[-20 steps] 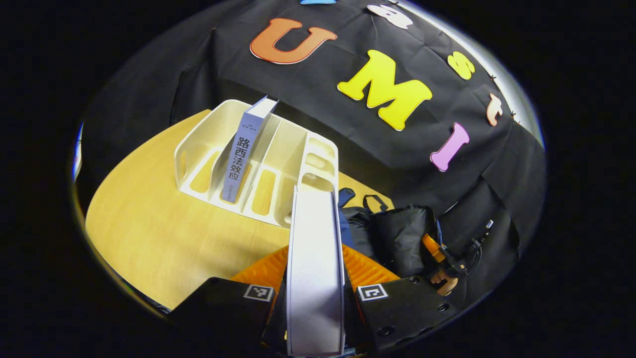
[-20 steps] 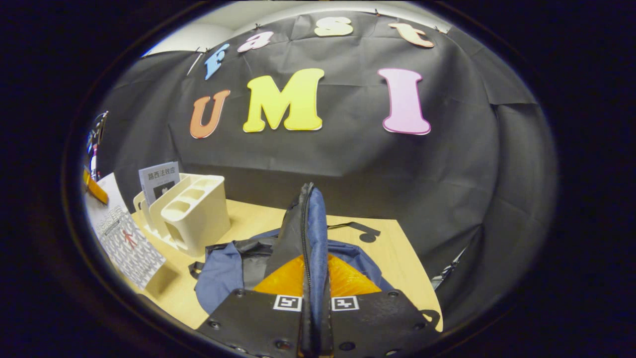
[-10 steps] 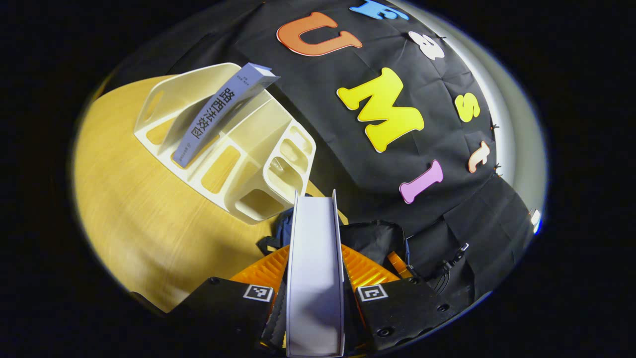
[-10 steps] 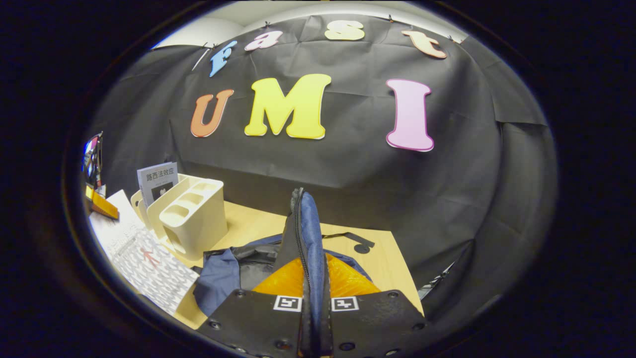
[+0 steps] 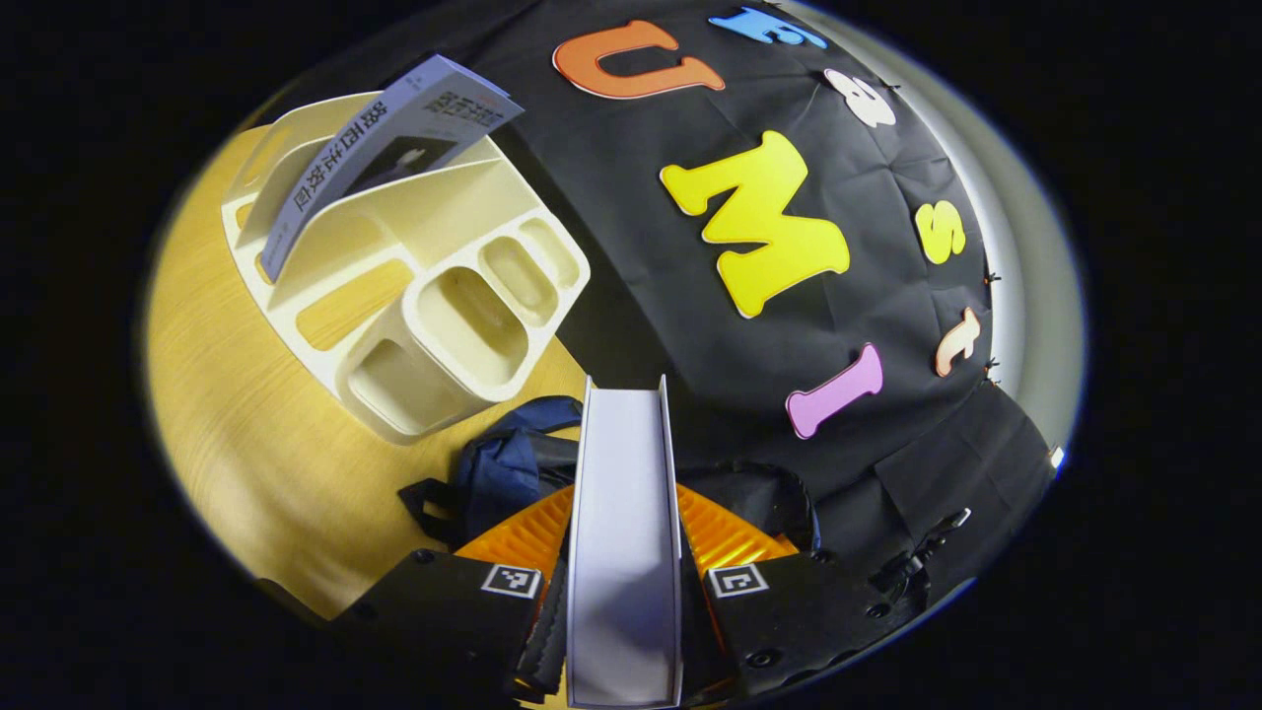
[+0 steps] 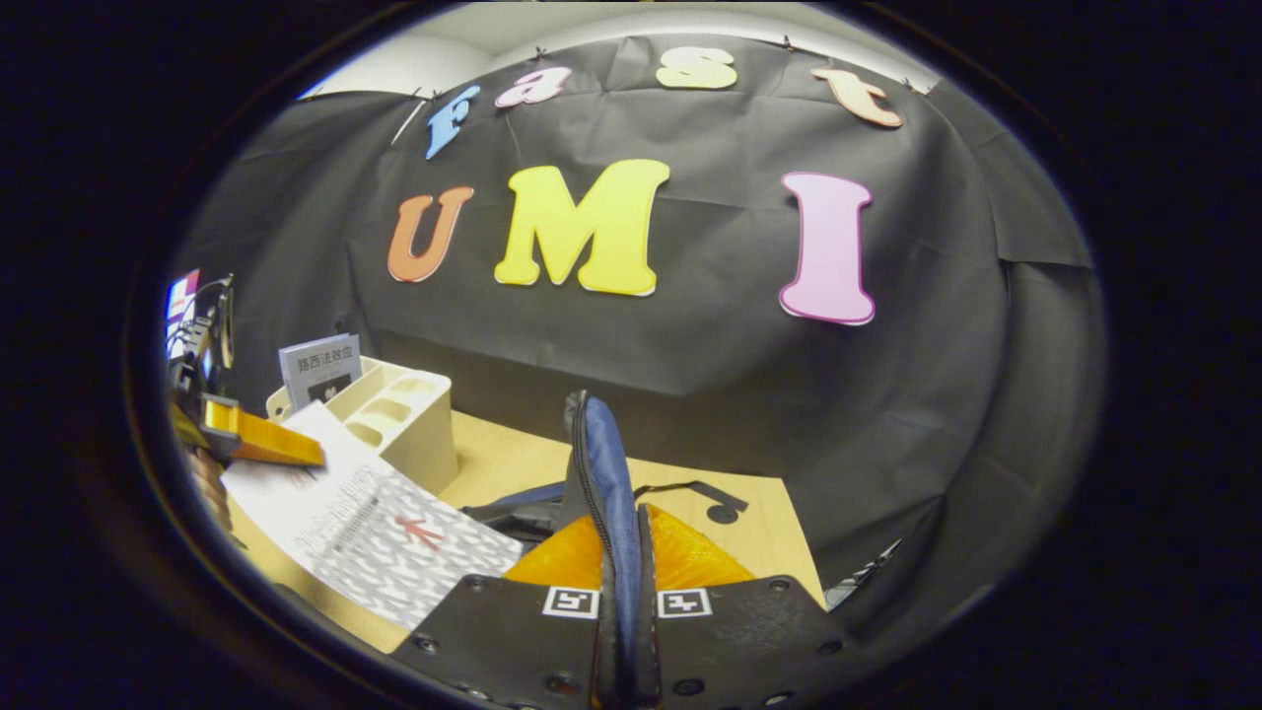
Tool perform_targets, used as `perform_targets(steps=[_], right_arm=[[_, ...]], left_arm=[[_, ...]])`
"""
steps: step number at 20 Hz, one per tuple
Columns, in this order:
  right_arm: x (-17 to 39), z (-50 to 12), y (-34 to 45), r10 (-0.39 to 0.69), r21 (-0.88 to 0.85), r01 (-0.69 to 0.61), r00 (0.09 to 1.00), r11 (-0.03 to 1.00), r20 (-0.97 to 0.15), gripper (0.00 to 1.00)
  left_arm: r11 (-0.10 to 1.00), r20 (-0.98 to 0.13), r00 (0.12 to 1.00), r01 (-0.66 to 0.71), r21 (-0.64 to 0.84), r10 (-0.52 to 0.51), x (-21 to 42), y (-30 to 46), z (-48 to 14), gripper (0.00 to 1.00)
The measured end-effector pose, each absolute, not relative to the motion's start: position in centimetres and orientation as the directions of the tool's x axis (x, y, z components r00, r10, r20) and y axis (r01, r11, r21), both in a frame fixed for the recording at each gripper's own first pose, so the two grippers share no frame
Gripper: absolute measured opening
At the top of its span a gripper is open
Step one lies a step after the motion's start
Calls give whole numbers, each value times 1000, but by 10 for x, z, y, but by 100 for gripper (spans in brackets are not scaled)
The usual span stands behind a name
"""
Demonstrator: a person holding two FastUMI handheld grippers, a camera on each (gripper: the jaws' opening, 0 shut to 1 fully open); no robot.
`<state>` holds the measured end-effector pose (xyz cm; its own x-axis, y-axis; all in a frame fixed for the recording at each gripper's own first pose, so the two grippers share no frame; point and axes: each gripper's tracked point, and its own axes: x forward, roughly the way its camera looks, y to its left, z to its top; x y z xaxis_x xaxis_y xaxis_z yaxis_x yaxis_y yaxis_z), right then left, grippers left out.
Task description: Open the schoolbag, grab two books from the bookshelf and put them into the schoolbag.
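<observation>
One book [image 5: 380, 158] in bookshelf [image 5: 463, 296]

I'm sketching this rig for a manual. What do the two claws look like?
Each claw, left and right, has two black plates with screw holes and small square black-and-white tags, and ribbed orange panels ahead.

The left gripper view looks down, close over the bookshelf [image 5: 414, 286] at the tabletop's [image 5: 246, 434] back edge. The right gripper view looks level at the wall. Both share the bookshelf [image 6: 394, 414]
</observation>
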<state>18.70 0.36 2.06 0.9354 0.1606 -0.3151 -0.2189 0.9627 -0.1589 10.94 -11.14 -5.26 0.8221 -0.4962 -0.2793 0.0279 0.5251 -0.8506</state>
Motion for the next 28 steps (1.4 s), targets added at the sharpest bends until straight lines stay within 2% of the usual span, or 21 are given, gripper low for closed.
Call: perform_targets(steps=[1,3,4,7,8,10,11,12,15,16,17,18,20,21,22,26,27,28], right_arm=[[189,26,3,164,-161,-221,937,962,-310,7],[192,30,-1,169,-164,-227,937,960,-306,7],[193,31,-1,172,-169,-231,936,958,-307,10],[197,32,-3,180,-161,-239,933,958,-313,10],[197,30,-3,181,-162,-241,931,957,-318,7],[198,31,-1,185,-171,-249,929,953,-321,10],[198,33,1,189,-174,-253,929,952,-318,7],[196,35,1,190,-181,-256,929,950,-317,10],[194,38,6,201,-188,-268,928,945,-313,10],[193,38,10,207,-190,-274,928,943,-310,6],[192,40,13,212,-188,-278,927,942,-309,10],[190,41,15,214,-192,-281,928,940,-305,7],[189,45,21,220,-202,-286,929,937,-296,10],[188,46,25,224,-203,-290,929,935,-293,7],[187,46,28,231,-205,-296,929,933,-291,10],[185,43,41,246,-202,-312,924,928,-294,7],[184,43,45,254,-193,-318,921,928,-295,7],[183,42,49,261,-184,-323,919,928,-296,7]], left_arm=[[521,-288,812,23,-853,-508,114,-122,-59,52],[516,-309,802,-2,-857,-510,127,-137,-71,47],[516,-317,800,-11,-857,-510,133,-144,-78,47],[482,-321,790,-37,-875,-522,146,-164,-92,48],[454,-314,789,-50,-890,-528,148,-169,-94,47],[455,-326,786,-65,-888,-525,153,-180,-108,47],[455,-335,780,-73,-888,-529,156,-187,-115,47],[449,-344,771,-84,-889,-536,158,-195,-121,47],[413,-324,775,-90,-906,-542,166,-216,-132,48],[427,-328,779,-86,-900,-535,168,-221,-138,48],[460,-342,780,-79,-884,-523,167,-227,-150,47],[458,-321,791,-58,-887,-522,164,-235,-151,48],[484,-322,782,-30,-875,-533,160,-252,-161,48],[491,-323,778,-21,-871,-539,160,-262,-163,53],[491,-317,775,-10,-871,-546,161,-270,-163,48],[511,-299,790,21,-859,-535,164,-283,-170,48],[517,-298,794,25,-856,-530,164,-284,-171,48],[535,-299,798,35,-844,-524,164,-285,-171,53]])
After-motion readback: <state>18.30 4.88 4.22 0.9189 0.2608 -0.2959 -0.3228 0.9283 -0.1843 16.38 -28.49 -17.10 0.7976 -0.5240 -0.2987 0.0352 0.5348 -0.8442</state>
